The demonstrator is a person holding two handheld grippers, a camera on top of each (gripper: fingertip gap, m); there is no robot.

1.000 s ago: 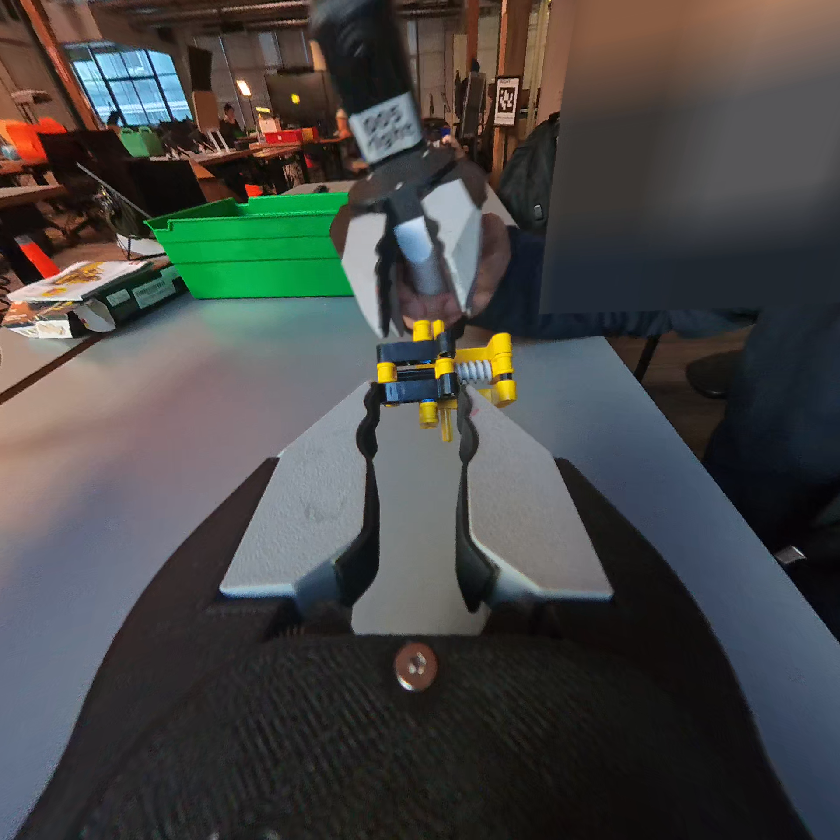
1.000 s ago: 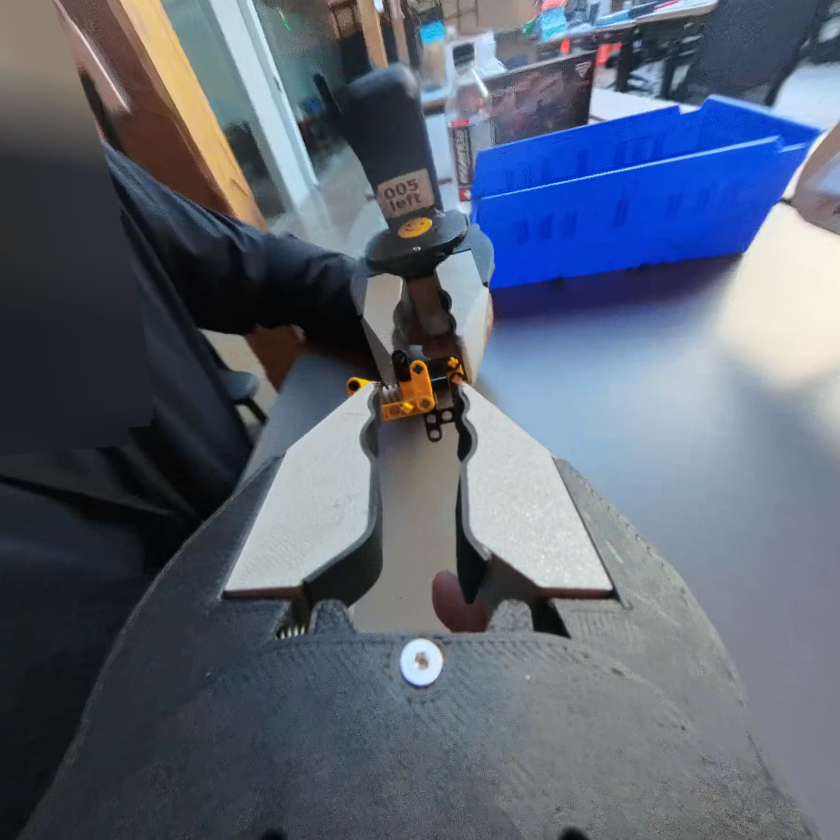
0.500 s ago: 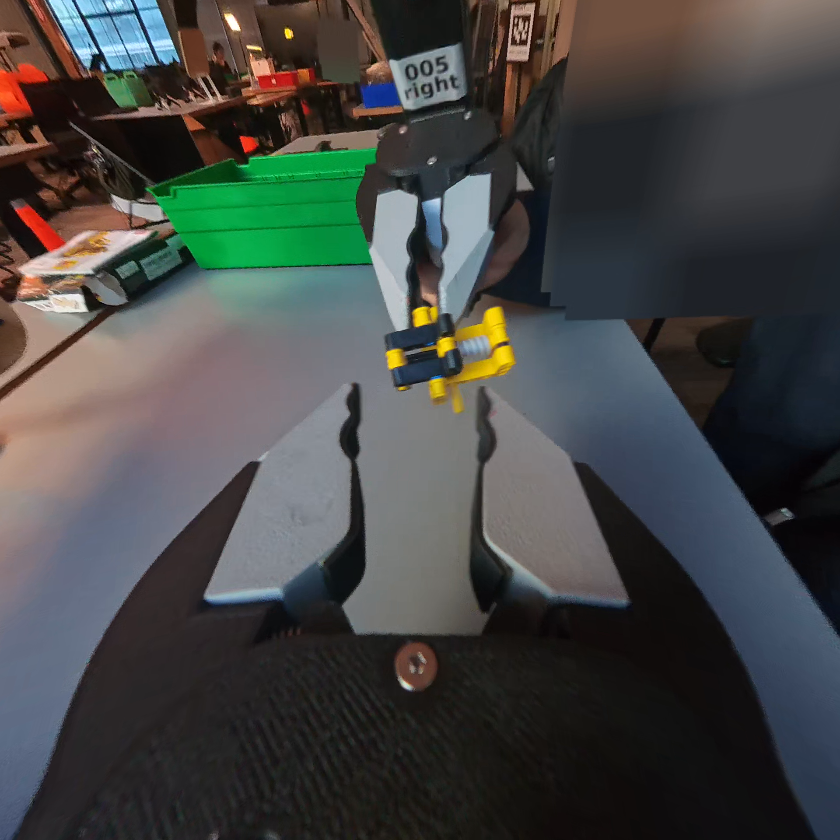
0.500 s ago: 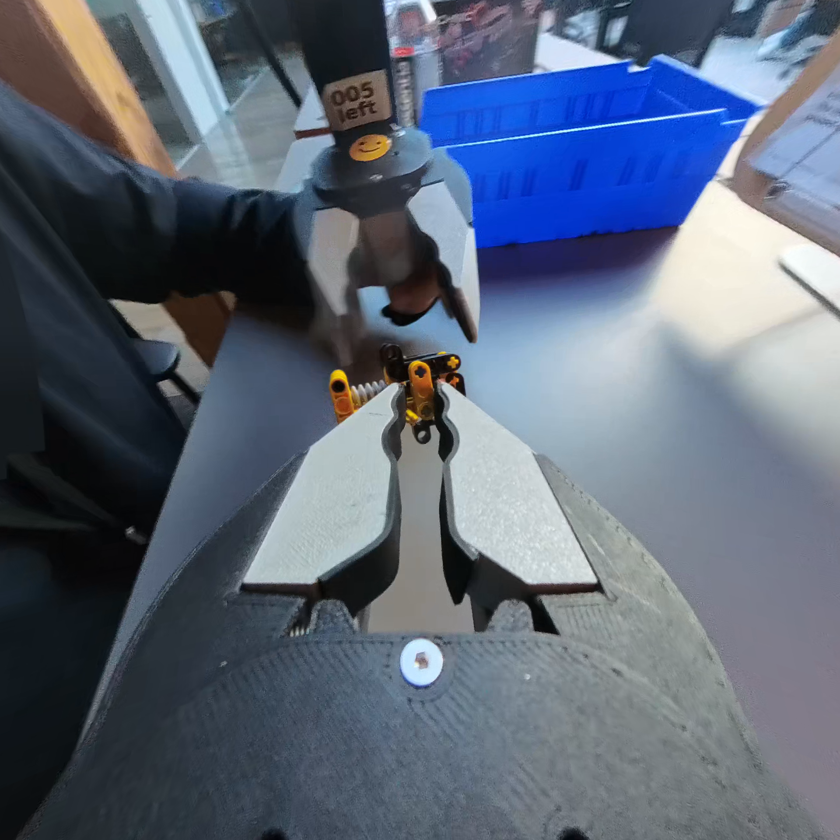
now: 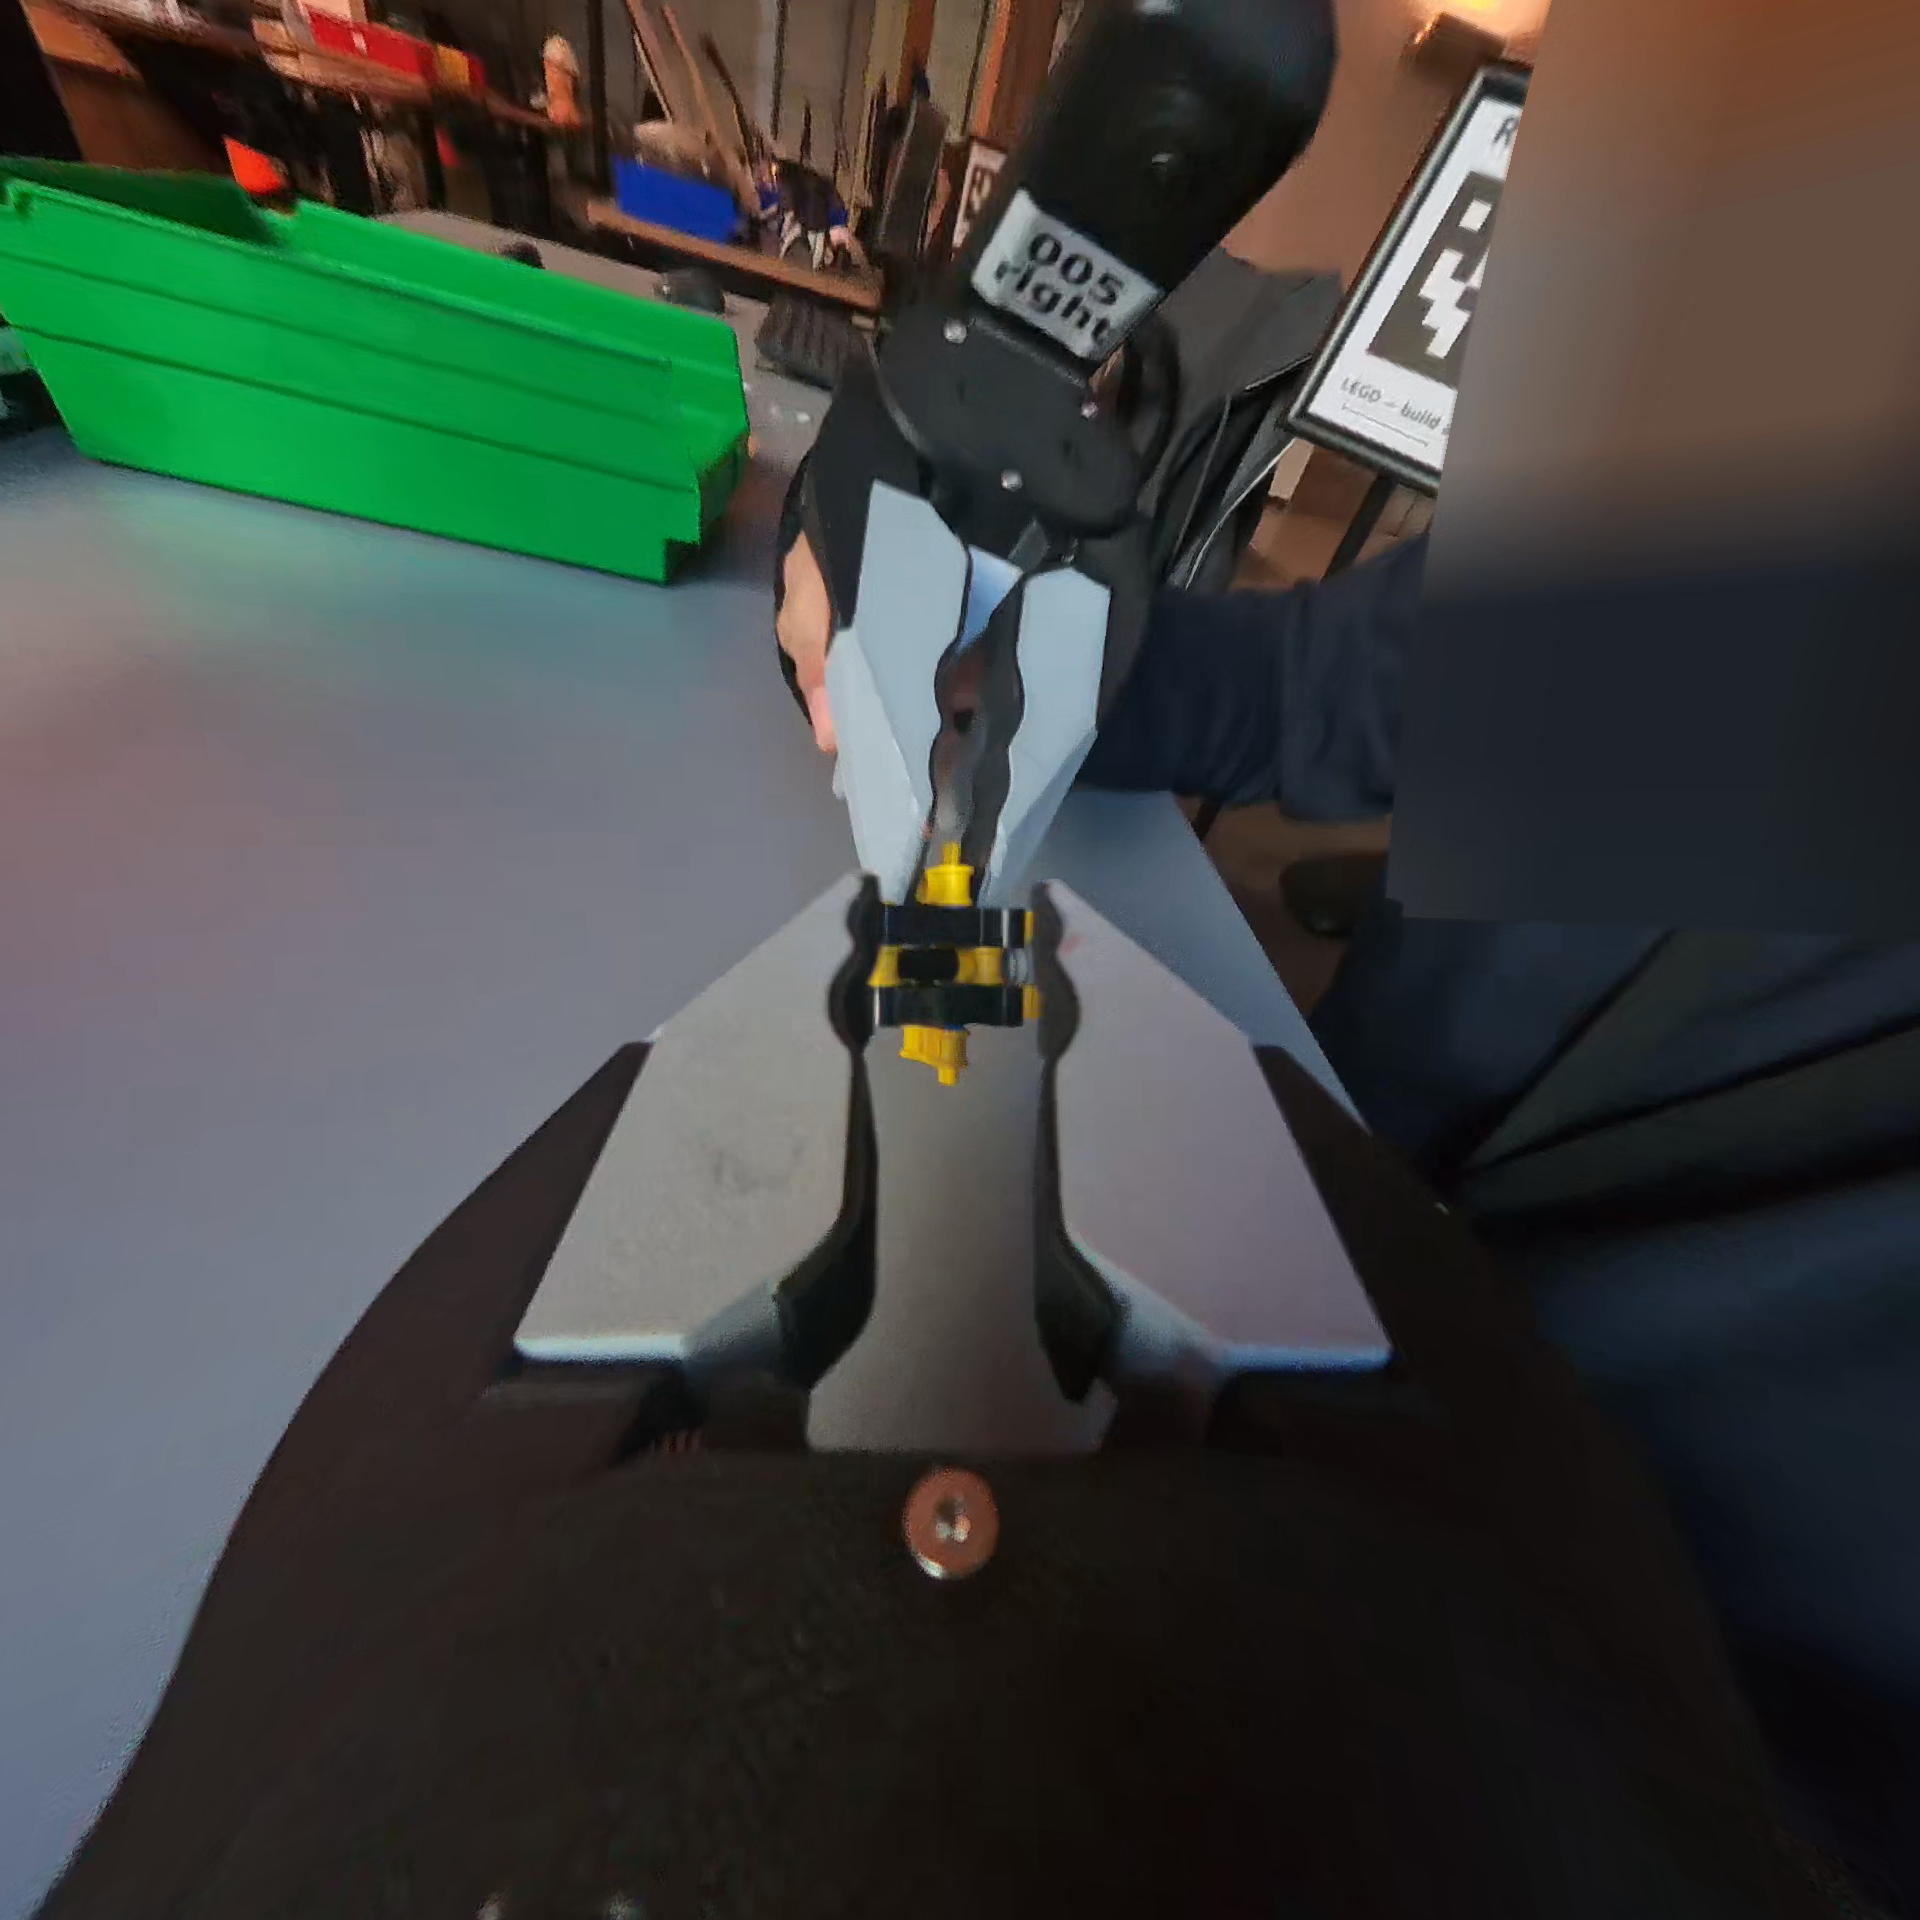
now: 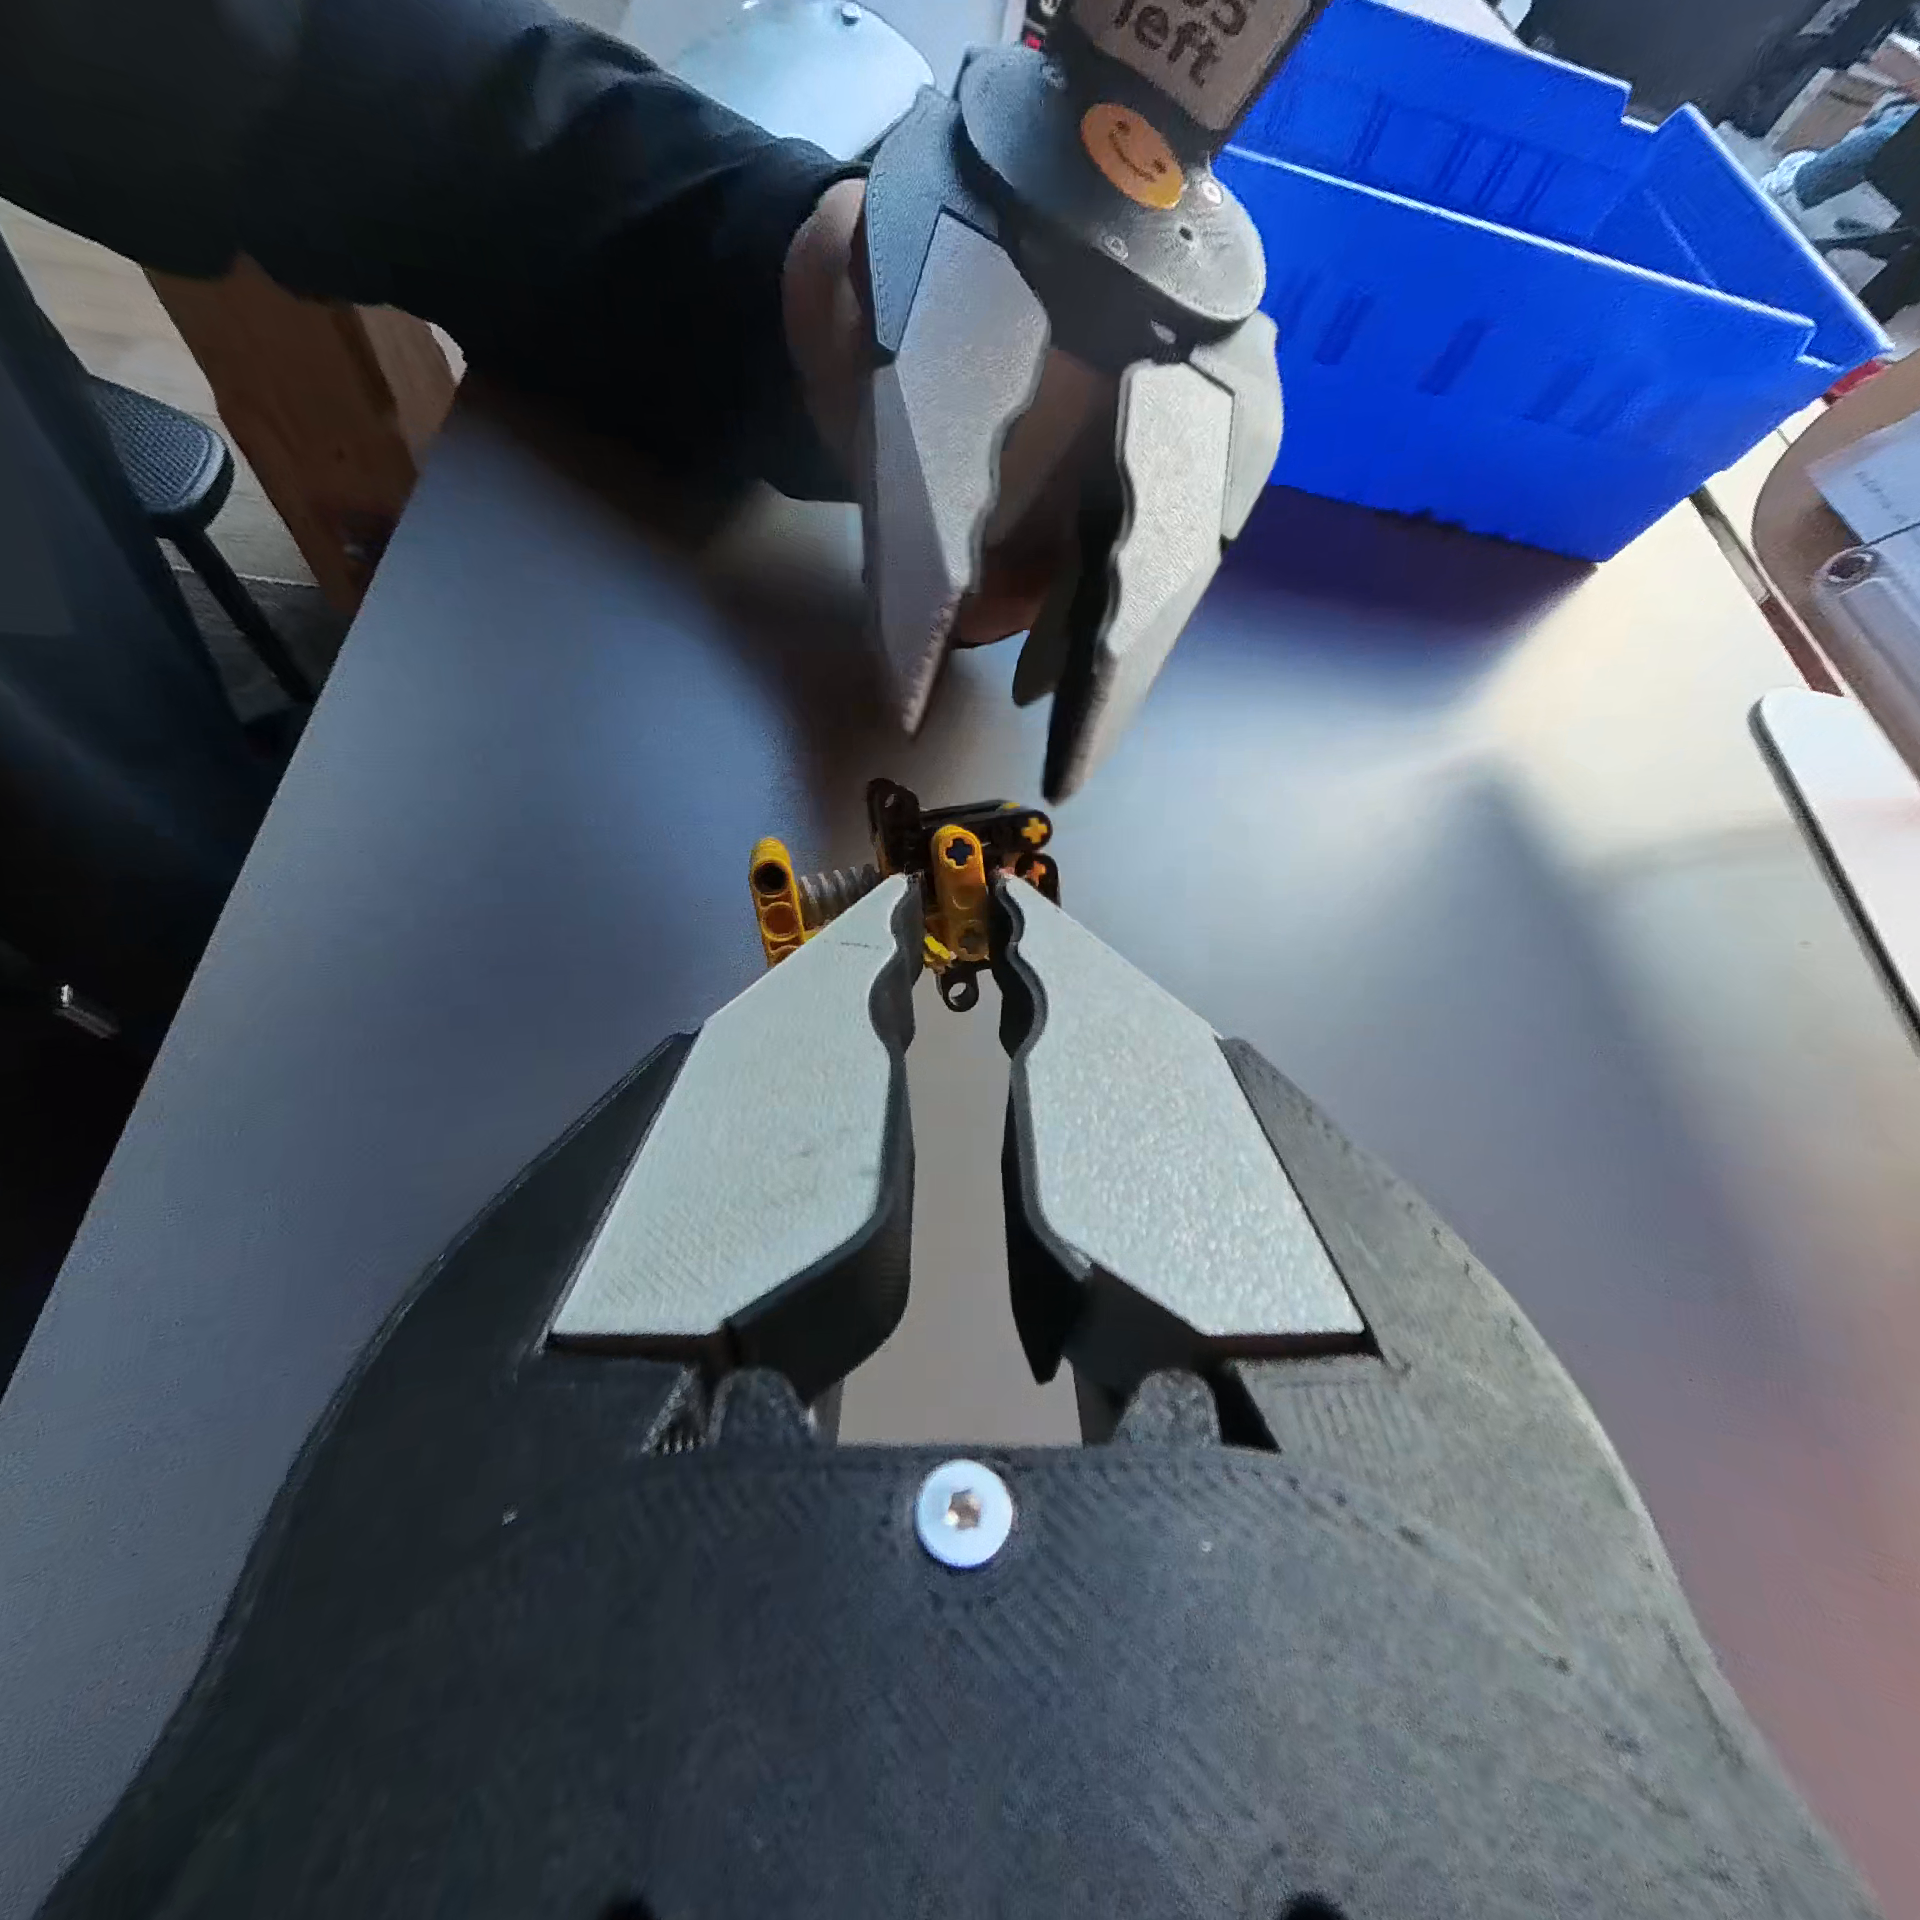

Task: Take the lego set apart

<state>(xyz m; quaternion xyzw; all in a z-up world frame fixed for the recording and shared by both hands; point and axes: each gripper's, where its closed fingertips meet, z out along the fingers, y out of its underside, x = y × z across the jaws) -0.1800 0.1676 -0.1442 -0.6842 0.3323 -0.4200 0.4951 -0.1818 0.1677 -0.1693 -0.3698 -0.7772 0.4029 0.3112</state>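
Observation:
A small black and yellow lego assembly [image 5: 951, 971] is held in the air over the grey table [image 5: 416, 831]. My left gripper [image 5: 953, 904] has closed on the two ends of its black beams. My right gripper [image 5: 951, 862] comes from the far side and is shut on a yellow piece on top. In the right wrist view my right gripper [image 6: 956, 888] pinches an upright yellow beam [image 6: 958, 883]. A spring with a yellow end [image 6: 774, 904] sticks out to the left. The left gripper [image 6: 992, 748] reaches in at the assembly's far end.
A green bin [image 5: 364, 416] stands at the back left of the table. A blue bin [image 6: 1507, 343] stands at its other end. The table edge and the person's dark sleeve [image 5: 1247, 675] lie to the right. A flat white object [image 6: 1849, 790] lies by the blue bin. My left and right fingertips are right by each other.
The left gripper let go, drew back, then came in again and closed on the black beams. The right gripper kept hold and turned the assembly, so the spring now points sideways.

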